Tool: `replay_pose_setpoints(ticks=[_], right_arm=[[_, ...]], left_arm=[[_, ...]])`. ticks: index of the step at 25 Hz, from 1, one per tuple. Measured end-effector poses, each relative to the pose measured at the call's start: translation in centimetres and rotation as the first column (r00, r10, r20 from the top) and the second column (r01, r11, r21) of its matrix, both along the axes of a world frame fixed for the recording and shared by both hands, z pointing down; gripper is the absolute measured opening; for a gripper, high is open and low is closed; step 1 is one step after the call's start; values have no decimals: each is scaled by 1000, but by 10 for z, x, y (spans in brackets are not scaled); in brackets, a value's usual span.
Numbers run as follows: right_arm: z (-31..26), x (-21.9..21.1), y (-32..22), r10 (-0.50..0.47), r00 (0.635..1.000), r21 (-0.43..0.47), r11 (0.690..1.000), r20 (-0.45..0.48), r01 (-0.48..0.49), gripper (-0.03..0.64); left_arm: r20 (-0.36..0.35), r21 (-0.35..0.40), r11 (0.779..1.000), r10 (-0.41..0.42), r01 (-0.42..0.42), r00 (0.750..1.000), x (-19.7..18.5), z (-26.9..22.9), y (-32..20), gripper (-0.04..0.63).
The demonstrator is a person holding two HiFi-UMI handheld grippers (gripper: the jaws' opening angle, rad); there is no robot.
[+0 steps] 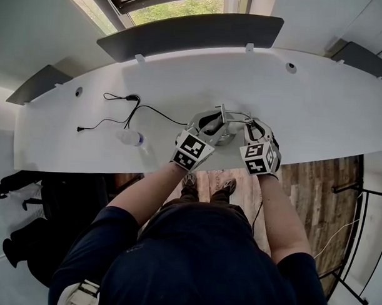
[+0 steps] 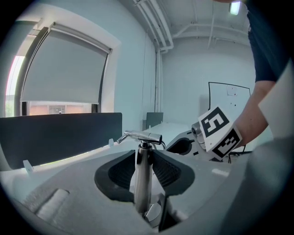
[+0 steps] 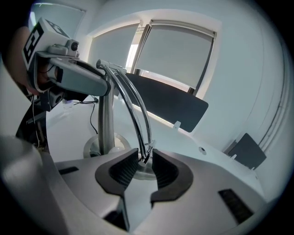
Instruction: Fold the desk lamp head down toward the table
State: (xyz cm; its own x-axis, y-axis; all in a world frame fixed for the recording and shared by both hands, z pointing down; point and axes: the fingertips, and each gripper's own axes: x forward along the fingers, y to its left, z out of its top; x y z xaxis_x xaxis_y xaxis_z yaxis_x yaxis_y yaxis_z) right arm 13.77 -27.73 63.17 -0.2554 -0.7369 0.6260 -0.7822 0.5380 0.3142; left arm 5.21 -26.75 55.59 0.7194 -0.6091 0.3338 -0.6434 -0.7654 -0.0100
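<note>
A chrome desk lamp (image 1: 220, 121) stands on its round base (image 3: 108, 148) near the front edge of the white desk (image 1: 318, 103). My left gripper (image 1: 201, 126) is shut on the upright pole (image 2: 143, 176), with a dark pad on each side of it. A short crossbar (image 2: 140, 136) caps the pole. From it, thin arched rods (image 3: 135, 105) with a wire curve down into my right gripper (image 3: 144, 167), whose pads close on the rods' lower end. In the head view that right gripper (image 1: 253, 124) sits just right of the lamp. The lamp head is hidden below the jaws.
A black cable (image 1: 127, 112) snakes across the desk left of the lamp, and a small pale bottle (image 1: 132, 138) lies beside it. A dark divider panel (image 1: 189, 31) stands along the far edge. The desk's front edge runs just below both grippers.
</note>
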Motion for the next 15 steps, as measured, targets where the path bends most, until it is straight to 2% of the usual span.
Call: replay_pose_setpoints(ticks=[2,6,11,15], right_arm=[[-7,2,3,-5,1000,34,999,-30,6,110],[-32,7,16,2,999,120,993,-49,4,110],[-60,0,35,-11,1000,154,988,-6,12,110],[-84,-16,53,-39,998,166,986,57,29,109]], left_arm=[[9,6,1000,-4,4,1000,-3,-1,3,109],[3,16,999,-37,37,999,-15,-8,11,109],[-23,31,999,-26,27,999,-22,-28,30,109],[-55,61,998,22,-19,998,-20,-54,54,109]])
